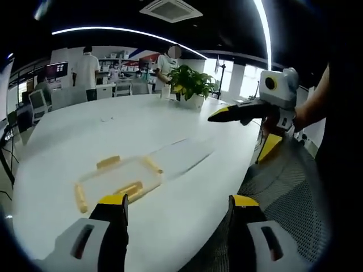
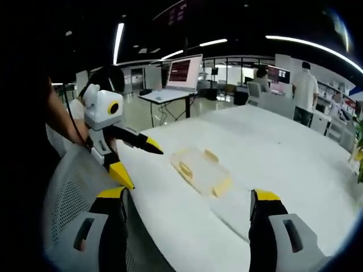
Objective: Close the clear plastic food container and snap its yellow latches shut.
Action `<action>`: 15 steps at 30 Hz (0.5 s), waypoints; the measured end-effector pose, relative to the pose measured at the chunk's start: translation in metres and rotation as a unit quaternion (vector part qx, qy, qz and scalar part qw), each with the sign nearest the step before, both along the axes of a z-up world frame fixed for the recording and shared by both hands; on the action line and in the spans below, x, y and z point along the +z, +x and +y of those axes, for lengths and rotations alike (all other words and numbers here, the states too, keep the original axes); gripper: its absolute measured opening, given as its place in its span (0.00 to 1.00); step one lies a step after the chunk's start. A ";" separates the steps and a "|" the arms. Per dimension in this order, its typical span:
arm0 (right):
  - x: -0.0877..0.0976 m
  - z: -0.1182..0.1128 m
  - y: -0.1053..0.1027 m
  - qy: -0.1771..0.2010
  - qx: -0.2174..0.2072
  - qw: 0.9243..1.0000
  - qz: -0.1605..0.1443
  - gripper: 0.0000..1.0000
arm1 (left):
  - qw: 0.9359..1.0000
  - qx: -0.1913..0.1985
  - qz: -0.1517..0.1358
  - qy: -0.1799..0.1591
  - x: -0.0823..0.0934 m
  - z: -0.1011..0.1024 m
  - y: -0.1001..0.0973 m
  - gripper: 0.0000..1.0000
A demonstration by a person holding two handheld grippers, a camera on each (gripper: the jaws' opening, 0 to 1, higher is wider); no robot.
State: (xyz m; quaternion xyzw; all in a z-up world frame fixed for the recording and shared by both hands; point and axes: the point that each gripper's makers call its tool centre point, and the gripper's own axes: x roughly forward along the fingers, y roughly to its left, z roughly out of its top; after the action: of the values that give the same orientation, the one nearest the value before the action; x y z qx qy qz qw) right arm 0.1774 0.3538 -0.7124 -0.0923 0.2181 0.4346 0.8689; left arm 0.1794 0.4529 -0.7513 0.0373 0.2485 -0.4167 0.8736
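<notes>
A clear plastic food container (image 1: 116, 180) with yellow latches (image 1: 108, 162) lies flat on the white table (image 1: 113, 130), just beyond my left gripper (image 1: 177, 204), which is open and empty. In the right gripper view the container (image 2: 201, 170) sits near the table's edge, ahead of my open right gripper (image 2: 190, 204). The right gripper (image 1: 249, 122) hangs open in the air at the right of the left gripper view. The left gripper (image 2: 127, 156) shows open at the left of the right gripper view. Whether the lid is down, I cannot tell.
A potted plant (image 1: 190, 85) stands at the far side of the table. A mesh office chair (image 1: 283, 192) sits at the table's near edge. People (image 1: 86, 71) stand among desks behind. A desk with a laptop (image 2: 181, 73) is off to the side.
</notes>
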 end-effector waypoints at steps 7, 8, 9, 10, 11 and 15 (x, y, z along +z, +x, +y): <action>-0.002 0.005 0.004 0.001 0.000 1.000 0.004 0.87 | 1.000 -0.012 -0.004 0.017 -0.003 0.008 0.002 0.72; -0.002 0.005 0.005 0.002 0.001 1.000 0.003 0.87 | 1.000 -0.010 0.000 0.016 -0.004 0.010 0.003 0.71; -0.003 0.005 0.005 0.002 0.001 1.000 0.003 0.87 | 1.000 -0.009 -0.001 0.013 -0.003 0.012 0.004 0.70; -0.004 0.006 0.006 0.000 0.003 1.000 0.003 0.87 | 1.000 -0.008 -0.002 0.008 -0.001 0.013 0.006 0.70; -0.004 0.006 0.006 -0.001 0.005 1.000 0.003 0.87 | 1.000 -0.008 0.000 0.006 0.000 0.013 0.006 0.70; -0.006 0.009 0.008 -0.003 0.008 1.000 0.004 0.86 | 1.000 -0.014 0.002 0.017 -0.005 0.016 0.007 0.70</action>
State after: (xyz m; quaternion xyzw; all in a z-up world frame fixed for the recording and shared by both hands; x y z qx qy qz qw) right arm 0.1857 0.3631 -0.7187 -0.0948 0.2220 0.4417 0.8641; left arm 0.1864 0.4686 -0.7561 0.0550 0.2565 -0.4248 0.8664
